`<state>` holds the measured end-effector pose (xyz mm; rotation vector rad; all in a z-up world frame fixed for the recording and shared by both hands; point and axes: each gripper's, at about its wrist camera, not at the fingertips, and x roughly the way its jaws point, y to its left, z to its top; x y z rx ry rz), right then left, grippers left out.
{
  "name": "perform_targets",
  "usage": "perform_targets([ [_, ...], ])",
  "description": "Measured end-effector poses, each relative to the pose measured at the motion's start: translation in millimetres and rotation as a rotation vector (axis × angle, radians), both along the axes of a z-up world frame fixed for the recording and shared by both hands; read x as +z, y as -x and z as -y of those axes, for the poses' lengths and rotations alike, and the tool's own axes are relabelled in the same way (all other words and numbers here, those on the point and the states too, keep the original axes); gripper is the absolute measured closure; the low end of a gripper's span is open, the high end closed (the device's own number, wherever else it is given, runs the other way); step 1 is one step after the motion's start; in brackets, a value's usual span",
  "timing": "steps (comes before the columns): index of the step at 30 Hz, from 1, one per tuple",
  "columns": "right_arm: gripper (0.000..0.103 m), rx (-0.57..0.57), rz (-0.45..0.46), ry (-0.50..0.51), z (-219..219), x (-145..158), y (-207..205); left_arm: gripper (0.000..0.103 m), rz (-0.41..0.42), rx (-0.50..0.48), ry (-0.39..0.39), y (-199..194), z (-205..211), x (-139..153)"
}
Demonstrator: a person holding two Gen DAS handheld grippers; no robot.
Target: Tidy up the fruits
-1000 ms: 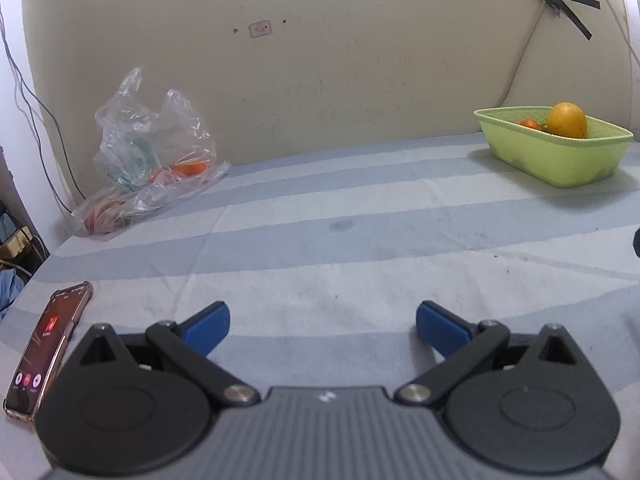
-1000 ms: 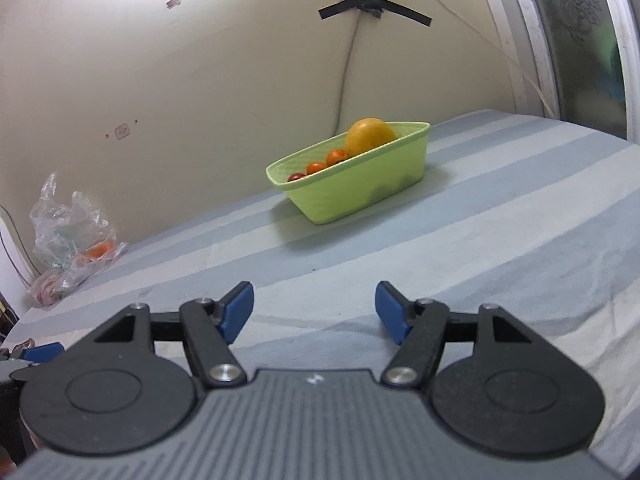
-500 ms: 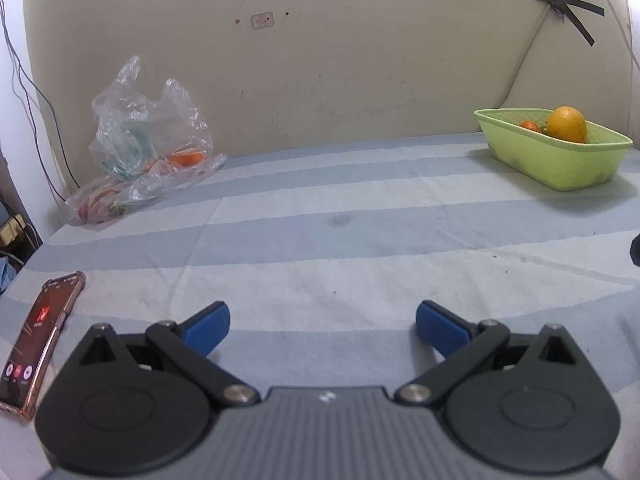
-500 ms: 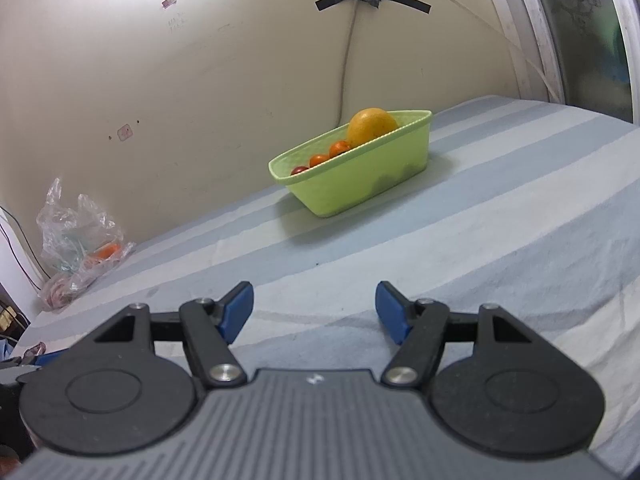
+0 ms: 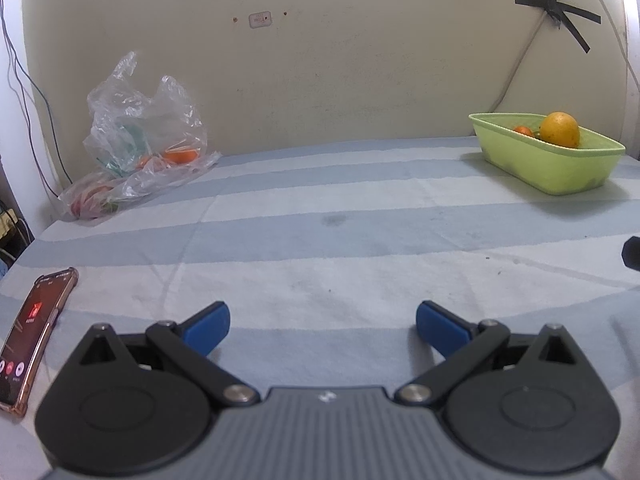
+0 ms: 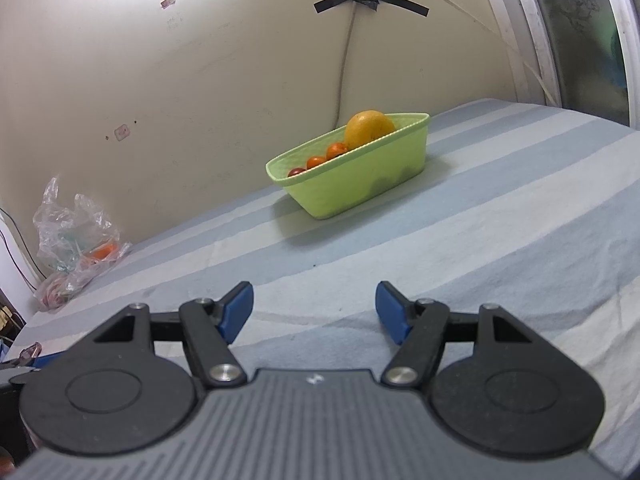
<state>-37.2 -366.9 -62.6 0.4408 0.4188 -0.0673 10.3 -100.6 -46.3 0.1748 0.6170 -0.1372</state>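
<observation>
A light green basket [image 5: 560, 168] [image 6: 360, 184] stands by the wall on the striped sheet. It holds a large orange [image 5: 559, 129] [image 6: 369, 127] and small red-orange fruits [image 6: 320, 158]. A clear plastic bag [image 5: 140, 140] [image 6: 76, 248] with more orange fruit lies at the far left by the wall. My left gripper [image 5: 322, 326] is open and empty, low over the sheet. My right gripper [image 6: 314, 306] is open and empty, well short of the basket.
A phone [image 5: 34, 332] with a lit screen lies on the sheet at the left edge. A wall runs along the back. A window frame [image 6: 560, 40] stands at the right. A cable hangs down the wall behind the basket.
Both grippers have tilted and shifted slightly; the basket and bag sit a little lower in the left view. Both stay open and empty. No object has moved.
</observation>
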Motion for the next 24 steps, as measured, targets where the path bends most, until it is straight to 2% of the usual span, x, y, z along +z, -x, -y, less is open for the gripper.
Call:
perform_targets([
  [7, 0.033, -0.004, 0.005, 0.003, -1.1, 0.5, 2.1, 0.0, 0.031, -0.014, -0.007, 4.7, 0.4, 1.2],
  [24, 0.033, -0.002, 0.006, 0.009, -1.3, 1.4, 1.9, 0.0, 0.036, -0.023, 0.009, 6.6, -1.9, 2.6],
])
